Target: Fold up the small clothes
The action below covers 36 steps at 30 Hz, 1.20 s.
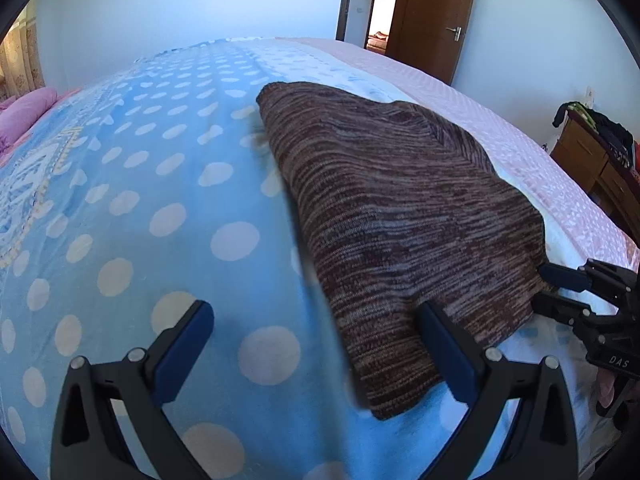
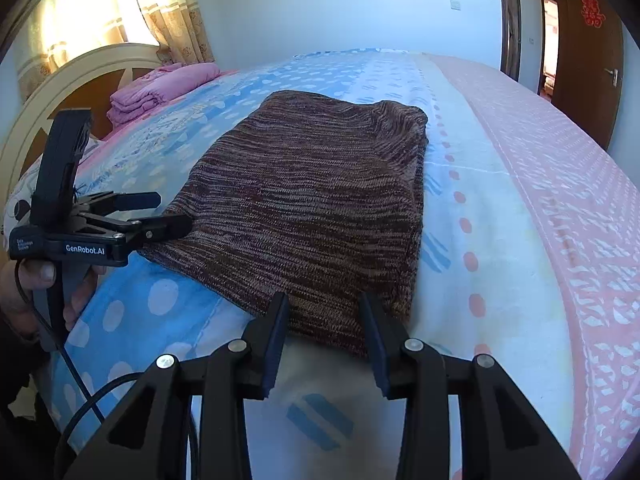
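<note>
A brown striped knit garment [image 1: 392, 208] [image 2: 312, 184] lies folded flat on the bed's blue dotted blanket [image 1: 140, 208]. My left gripper [image 1: 312, 308] is wide open at the garment's near corner: one finger rests over the knit, the other over the blanket. In the right wrist view the left gripper [image 2: 172, 212] reaches in from the left, one fingertip touching the garment's edge. My right gripper [image 2: 325, 298] hovers open over the garment's near edge, its pads apart and not pressing the knit. The right gripper [image 1: 546, 288] also shows at the garment's other corner.
Folded pink bedding [image 2: 160, 88] lies by the cream headboard [image 2: 80, 76]. A pink patterned sheet [image 2: 560, 200] covers the bed's far side. A wooden cabinet [image 1: 588, 156] with dark clothes stands beyond the bed. A hand [image 2: 44, 280] holds the left gripper, its cable trailing down.
</note>
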### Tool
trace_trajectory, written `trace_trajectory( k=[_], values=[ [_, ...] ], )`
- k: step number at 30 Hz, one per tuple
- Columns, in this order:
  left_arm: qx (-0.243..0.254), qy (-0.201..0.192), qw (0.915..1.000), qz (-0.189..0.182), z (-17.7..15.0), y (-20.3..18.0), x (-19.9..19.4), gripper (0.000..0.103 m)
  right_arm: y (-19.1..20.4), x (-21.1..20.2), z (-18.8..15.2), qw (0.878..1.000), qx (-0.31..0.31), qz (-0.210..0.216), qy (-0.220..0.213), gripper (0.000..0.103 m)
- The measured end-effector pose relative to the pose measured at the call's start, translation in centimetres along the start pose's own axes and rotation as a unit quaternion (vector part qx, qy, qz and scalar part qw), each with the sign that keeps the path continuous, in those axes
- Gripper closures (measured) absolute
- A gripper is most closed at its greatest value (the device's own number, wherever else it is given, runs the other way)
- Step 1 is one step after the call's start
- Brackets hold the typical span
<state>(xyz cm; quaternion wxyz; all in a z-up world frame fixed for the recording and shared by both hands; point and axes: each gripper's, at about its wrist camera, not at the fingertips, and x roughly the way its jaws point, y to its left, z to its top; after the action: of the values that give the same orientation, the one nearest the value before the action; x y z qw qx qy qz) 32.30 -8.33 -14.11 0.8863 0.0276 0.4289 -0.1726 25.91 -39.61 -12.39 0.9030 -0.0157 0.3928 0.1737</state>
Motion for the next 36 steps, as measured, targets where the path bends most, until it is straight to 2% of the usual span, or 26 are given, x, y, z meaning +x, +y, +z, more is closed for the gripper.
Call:
trace_trajectory(
  k=[5,7,14,19,21,24,28,30,31,32,34,36],
  values=[
    [0.002,0.002,1.0,-0.001,0.2,0.1,0.1,0.0,0.1,-1.0,-0.4,1.0,-0.011,-0.001,0.004,0.062],
    [0.004,0.001,1.0,-0.002,0.2,-0.1,0.0,0.0,-0.8,-1.9,-0.1,1.0,0.009,0.023,-0.003,0.062],
    [0.009,0.006,0.9999,-0.005,0.8,-0.4,0.5,0.0,-5.5,-2.6,1.2,0.997,0.071,0.016,-0.023,0.061],
    [0.011,-0.003,0.9999,0.003,1.3,-0.5,0.4,0.0,-7.6,-2.8,2.4,0.993,0.109,0.027,-0.033,0.061],
    [0.005,-0.014,0.9999,0.004,1.8,-0.3,0.0,0.0,-6.9,-3.5,3.3,0.993,0.098,0.031,-0.049,0.061],
    [-0.006,-0.047,0.9988,0.012,3.3,0.1,-1.0,0.0,-3.9,-3.8,4.6,0.997,0.04,0.036,-0.054,0.062],
    [-0.005,-0.051,0.9978,0.042,5.4,0.5,-0.1,0.0,-1.5,-1.9,5.4,0.998,0.003,0.06,-0.037,0.061],
    [0.011,-0.018,0.9978,0.064,5.7,0.4,2.0,0.0,-1.3,0.1,5.6,0.997,0.01,0.075,-0.008,0.062],
    [0.011,-0.01,0.9979,0.063,5.5,0.5,2.5,0.0,-2.0,1.7,5.6,0.997,0.029,0.068,0.025,0.062],
    [0.0,-0.006,0.9986,0.052,5.2,0.8,2.9,0.0,-2.7,3.0,5.5,0.996,0.049,0.054,0.053,0.063],
    [-0.031,-0.005,0.999,0.032,4.6,1.7,2.7,0.0,-3.8,3.1,4.8,0.993,0.077,0.078,0.047,0.065],
    [-0.061,0.001,0.9982,-0.001,3.7,2.4,2.5,0.0,-3.6,2.2,3.9,0.993,0.076,0.081,0.048,0.065]
  ],
)
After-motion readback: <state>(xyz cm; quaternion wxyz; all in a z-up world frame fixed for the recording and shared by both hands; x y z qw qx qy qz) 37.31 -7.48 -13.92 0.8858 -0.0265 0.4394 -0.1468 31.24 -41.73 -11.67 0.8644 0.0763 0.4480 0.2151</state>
